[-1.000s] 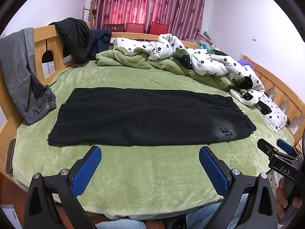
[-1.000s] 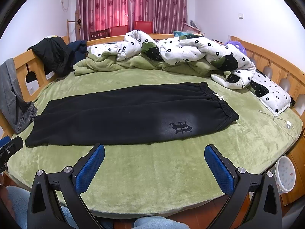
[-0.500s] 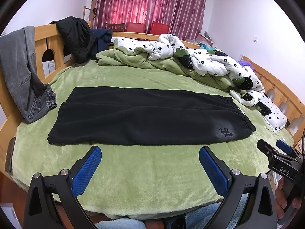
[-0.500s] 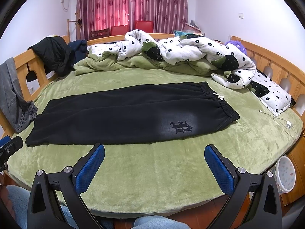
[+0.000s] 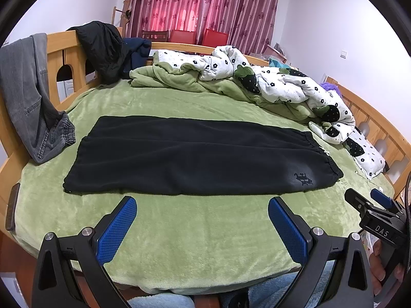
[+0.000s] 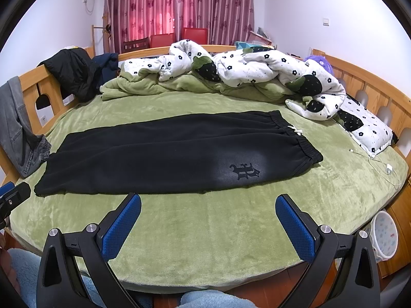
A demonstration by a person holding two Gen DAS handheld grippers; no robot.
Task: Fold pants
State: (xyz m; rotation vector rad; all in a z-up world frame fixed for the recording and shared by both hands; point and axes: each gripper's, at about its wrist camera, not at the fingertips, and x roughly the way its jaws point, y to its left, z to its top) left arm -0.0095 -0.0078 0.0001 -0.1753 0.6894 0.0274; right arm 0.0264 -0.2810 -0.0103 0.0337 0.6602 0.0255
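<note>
Black pants [image 5: 195, 156] lie flat on the green bed, folded lengthwise, leg on leg. The waistband is at the right and the cuffs at the left; a small logo sits near the waist. They also show in the right wrist view [image 6: 174, 154]. My left gripper [image 5: 201, 202] is open and empty, above the near edge of the bed, short of the pants' near hem. My right gripper [image 6: 208, 200] is open and empty, likewise near the front edge. The right gripper also shows at the right edge of the left wrist view [image 5: 370, 205].
A rumpled flowered quilt and green blanket [image 6: 231, 77] lie along the far side. A pillow [image 6: 364, 128] and a white charger cable [image 6: 380, 161] lie at the right. Grey jeans [image 5: 28, 95] and a black jacket [image 5: 102, 48] hang on the wooden rail. A white bin [image 6: 385, 236] stands below right.
Both views have shifted very slightly; the pants sit a touch lower in the left wrist view. Both grippers stay open and nothing on the bed has moved.
</note>
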